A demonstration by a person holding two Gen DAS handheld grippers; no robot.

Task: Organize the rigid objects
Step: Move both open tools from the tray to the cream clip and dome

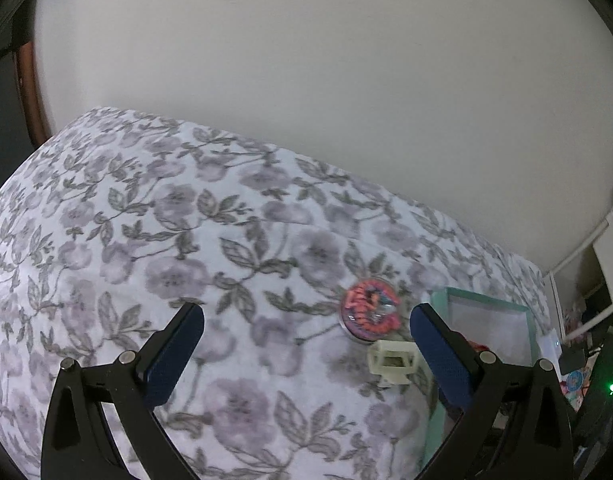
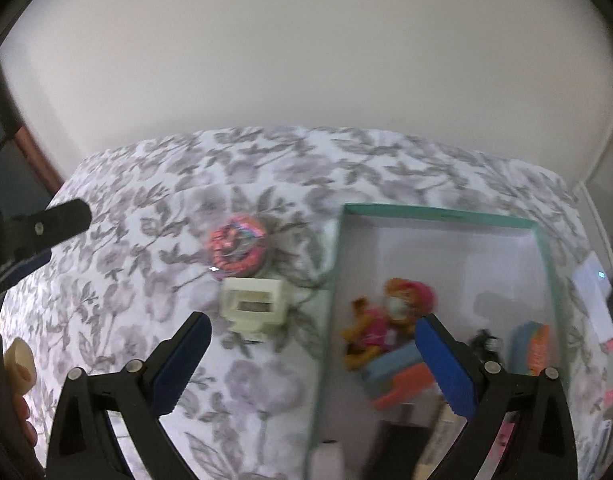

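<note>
Nearest the right-wrist camera, the right tool [image 2: 312, 346] hung with its jaws spread wide and nothing between them, poised above the left wall of the teal-rimmed box [image 2: 438, 213]. Inside that box lay a small orange-haired doll in pink [image 2: 390, 312], an orange-and-blue plastic toy [image 2: 398, 376] and other bits too blurred to name.

Just outside the box wall, on the floral bedspread [image 2: 154, 248], sat a cream plastic block with a slotted window [image 2: 252, 306], and touching its far edge a round disc with a red-and-pink design under a clear cover [image 2: 236, 250].

The left tool [image 1: 306, 330] was likewise gaping and held nothing, hovering over the bedspread with the disc [image 1: 370, 312] and the cream block [image 1: 392, 362] near its right finger.

Both loose pieces looked light and stiff. The block's flat, parallel sides would likely offer the surest hold. The disc's glossy cover might slip, so pinching it across its rim seemed safer, though the soft bedding could let it tilt.
</note>
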